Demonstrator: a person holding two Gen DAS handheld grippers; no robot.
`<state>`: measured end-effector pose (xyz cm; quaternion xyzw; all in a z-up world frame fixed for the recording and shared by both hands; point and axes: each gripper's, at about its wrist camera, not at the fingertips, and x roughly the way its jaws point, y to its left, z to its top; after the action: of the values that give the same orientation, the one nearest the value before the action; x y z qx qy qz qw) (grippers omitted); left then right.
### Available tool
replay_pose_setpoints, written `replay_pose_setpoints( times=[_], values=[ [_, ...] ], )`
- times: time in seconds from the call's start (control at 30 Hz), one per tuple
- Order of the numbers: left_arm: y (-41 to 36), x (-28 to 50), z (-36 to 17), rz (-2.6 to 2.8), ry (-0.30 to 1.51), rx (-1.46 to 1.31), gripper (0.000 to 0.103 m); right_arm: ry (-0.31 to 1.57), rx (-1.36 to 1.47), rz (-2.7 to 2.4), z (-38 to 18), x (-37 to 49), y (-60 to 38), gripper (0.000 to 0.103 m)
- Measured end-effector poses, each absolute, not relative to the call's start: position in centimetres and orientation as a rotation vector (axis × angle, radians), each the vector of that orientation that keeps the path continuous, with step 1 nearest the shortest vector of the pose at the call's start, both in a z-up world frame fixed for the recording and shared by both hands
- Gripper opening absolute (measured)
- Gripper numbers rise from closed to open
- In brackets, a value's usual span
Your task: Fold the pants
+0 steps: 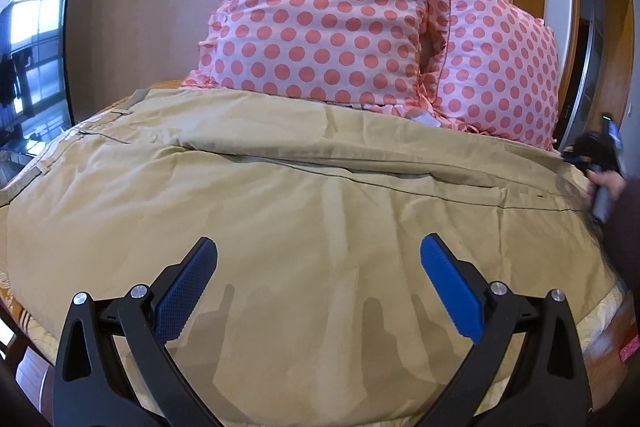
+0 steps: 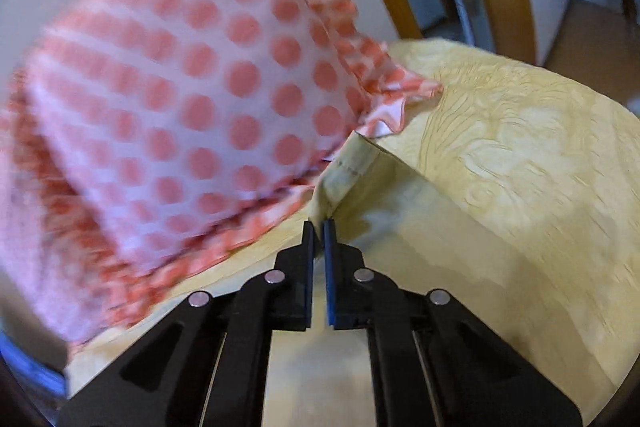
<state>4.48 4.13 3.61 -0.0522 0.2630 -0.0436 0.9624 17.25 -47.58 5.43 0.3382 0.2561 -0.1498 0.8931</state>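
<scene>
Tan khaki pants (image 1: pixel 304 187) lie spread across the bed, waistband at the left, legs running right. My left gripper (image 1: pixel 318 255) is open, its blue pads just above the near side of the pants, holding nothing. My right gripper (image 2: pixel 319 227) is shut on the hem end of the pants (image 2: pixel 352 171), lifting a fold of the cloth beside the pillow. The right gripper also shows at the far right of the left wrist view (image 1: pixel 596 155), at the leg end.
Two pink polka-dot pillows (image 1: pixel 320 15) lean at the head of the bed behind the pants; one fills the left of the right wrist view (image 2: pixel 172 99). A yellow patterned bedsheet (image 2: pixel 520 147) lies under the pants. A dark TV screen (image 1: pixel 36 59) stands at the left.
</scene>
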Motion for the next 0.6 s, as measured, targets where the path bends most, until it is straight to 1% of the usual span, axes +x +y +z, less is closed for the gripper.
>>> replay_pose_setpoints(
  times=[0.1,0.17,0.27,0.33,0.37,0.4,0.47,0.5,0.57,0.6],
  values=[
    [4.4,4.0,4.0,-0.084,0.513,-0.107,0.102,0.463,0.742,-0.225,6.3,11.5,-46.9,0.005],
    [4.5,3.9,4.4,-0.072,0.5,-0.104,0.102,0.447,0.776,-0.193,5.8,7.1,-46.1,0.005],
    [4.9,3.9,5.1,-0.06,0.476,-0.111,0.102,0.486,0.862,-0.181,3.5,3.0,-45.4,0.005],
    [5.3,4.1,5.7,-0.054,0.459,-0.123,0.102,0.54,0.946,-0.158,1.6,2.5,-45.6,0.005],
    [5.6,4.4,6.1,-0.051,0.45,-0.132,0.102,0.552,0.973,-0.152,1.2,2.4,-45.5,0.009],
    [5.8,4.5,6.4,-0.048,0.447,-0.136,0.102,0.558,0.993,-0.156,0.9,2.5,-45.8,0.011],
    [6.3,4.8,7.0,-0.026,0.44,-0.137,0.102,0.558,1.054,-0.158,0.4,2.5,-46.2,0.025],
    [6.6,4.9,7.3,-0.006,0.439,-0.135,0.102,0.539,1.074,-0.139,0.3,2.4,-46.2,0.029],
    [7.3,5.2,7.7,0.013,0.446,-0.135,0.102,0.526,1.089,-0.121,0.8,2.9,-46.1,0.043],
    [7.7,5.4,7.9,0.011,0.452,-0.144,0.102,0.522,1.093,-0.121,0.8,2.9,-46.1,0.045]
  ],
)
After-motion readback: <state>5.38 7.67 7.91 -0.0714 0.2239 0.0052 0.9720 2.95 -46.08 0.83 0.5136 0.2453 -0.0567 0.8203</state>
